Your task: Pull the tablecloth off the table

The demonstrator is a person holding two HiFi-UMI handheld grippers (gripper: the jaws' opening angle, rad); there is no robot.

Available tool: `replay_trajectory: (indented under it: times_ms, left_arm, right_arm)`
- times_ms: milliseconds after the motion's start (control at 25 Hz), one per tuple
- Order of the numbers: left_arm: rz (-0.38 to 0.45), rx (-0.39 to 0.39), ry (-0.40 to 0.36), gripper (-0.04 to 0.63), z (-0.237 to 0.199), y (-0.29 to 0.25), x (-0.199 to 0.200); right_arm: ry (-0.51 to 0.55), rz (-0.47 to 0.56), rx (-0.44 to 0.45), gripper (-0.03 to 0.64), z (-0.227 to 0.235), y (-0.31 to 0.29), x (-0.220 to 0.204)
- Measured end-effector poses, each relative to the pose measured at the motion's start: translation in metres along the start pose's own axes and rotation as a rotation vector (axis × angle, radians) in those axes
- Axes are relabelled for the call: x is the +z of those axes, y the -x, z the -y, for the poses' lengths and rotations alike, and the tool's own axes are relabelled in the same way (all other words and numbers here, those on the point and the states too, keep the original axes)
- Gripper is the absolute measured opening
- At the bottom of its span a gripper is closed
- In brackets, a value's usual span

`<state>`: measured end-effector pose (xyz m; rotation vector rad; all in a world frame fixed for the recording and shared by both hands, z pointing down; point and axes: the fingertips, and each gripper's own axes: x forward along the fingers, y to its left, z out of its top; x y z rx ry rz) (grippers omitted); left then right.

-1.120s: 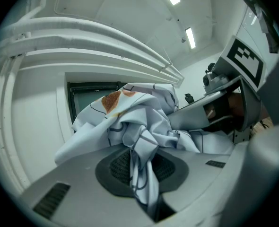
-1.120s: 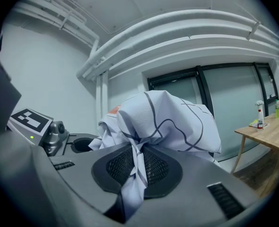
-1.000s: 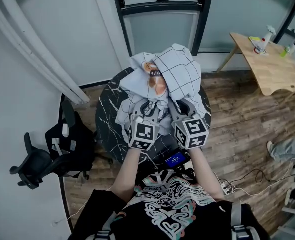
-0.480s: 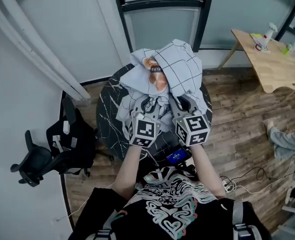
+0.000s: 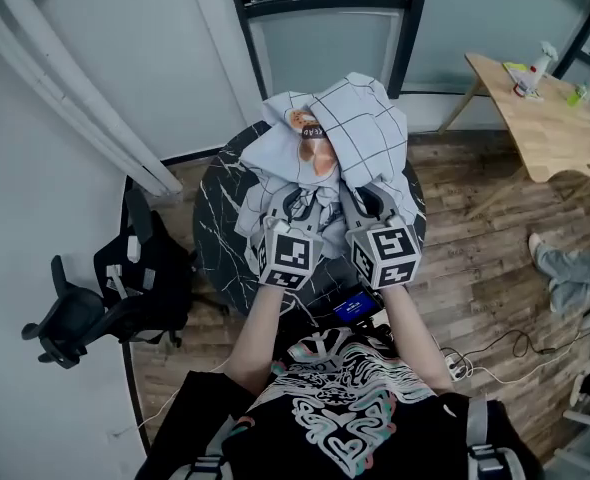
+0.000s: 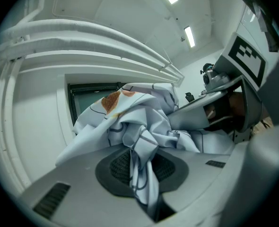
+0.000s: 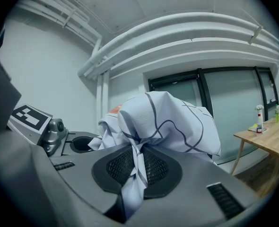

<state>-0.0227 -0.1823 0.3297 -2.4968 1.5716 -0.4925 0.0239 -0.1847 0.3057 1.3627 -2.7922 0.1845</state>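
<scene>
Since one second ago both grippers have gone a little up and forward, and the cloth [image 5: 360, 133] now stands slightly higher in the head view. The rest of the scene is almost as it was.

The left gripper [image 5: 295, 206] is clenched on a fold of the cloth. In the left gripper view a twisted strip of the fabric runs down between the dark pads [image 6: 118, 167], and they press on it from both sides. The right gripper [image 5: 370, 204] grasps the cloth in the same way. Its pads [image 7: 156, 167] pinch a narrow gathered strip, and the main bulk of the fabric rises just beyond the jaws.

The two grippers are side by side, close together, at the near edge of the bunch. The cloth is pale with dark grid lines and has an orange print near its top. It is gathered into a tall heap in front of and above both grippers, over the middle and far part of the round table [image 5: 215, 228]. The dark marbled top is bare on the left and along the near edge. The lower folds seem to lie on the table, and some hang at its right side.

A wooden desk [image 5: 555, 138] is well apart at the right, and a black chair [image 5: 75, 318] is at the left.
</scene>
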Motion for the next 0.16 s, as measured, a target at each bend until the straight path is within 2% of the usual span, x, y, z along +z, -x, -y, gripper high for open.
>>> replay_trajectory:
  times_ms: [160]
  left_arm:
    - [0.010, 0.003, 0.002, 0.072, -0.0007, -0.0029, 0.0025]
  right_arm:
    - [0.009, 0.003, -0.002, 0.046, 0.0028, -0.0011, 0.0028]
